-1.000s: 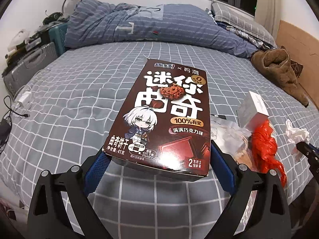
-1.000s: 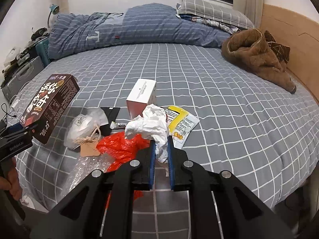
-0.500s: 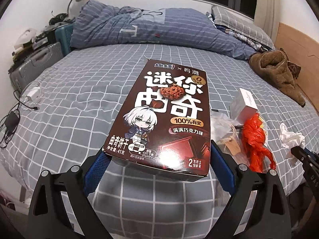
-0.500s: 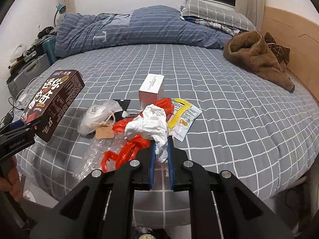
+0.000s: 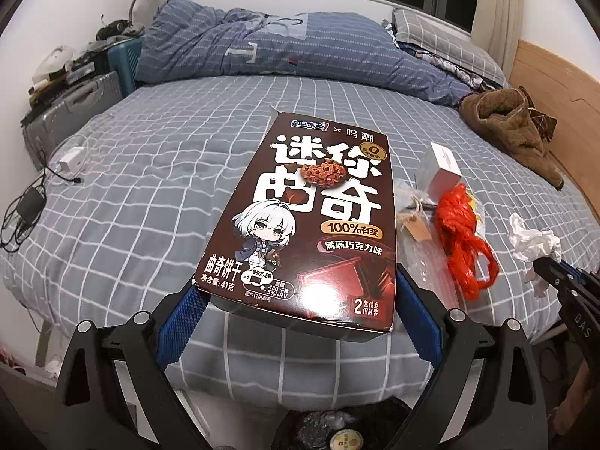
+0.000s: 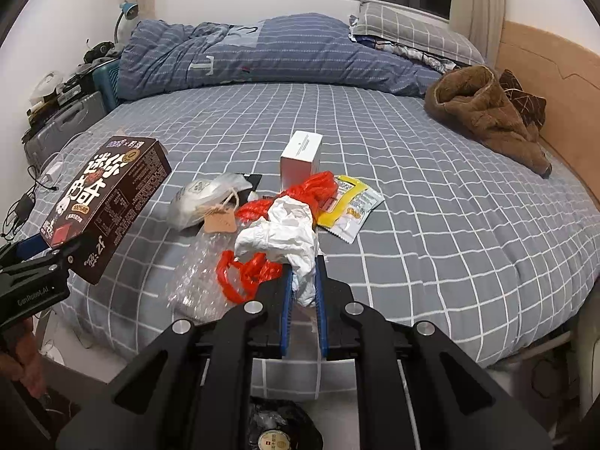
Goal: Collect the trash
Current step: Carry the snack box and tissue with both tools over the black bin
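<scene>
while left gripper (image 5: pixel 296 307) fingers clamp cookie box (image 5: pixel 315 217), right gripper (image 6: pixel 303 281) fingers pinch tissue (image 6: pixel 281 236), red bag (image 6: pixel 311 191) beneath, bed (image 6: pixel 431 195)

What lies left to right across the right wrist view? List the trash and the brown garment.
Brown cookie box → clear tagged bag → crumpled white tissue → yellow sachet → brown garment.

The brown cookie box (image 5: pixel 318 221) reads "100%有奖", "曲奇饼干", "41克".
</scene>
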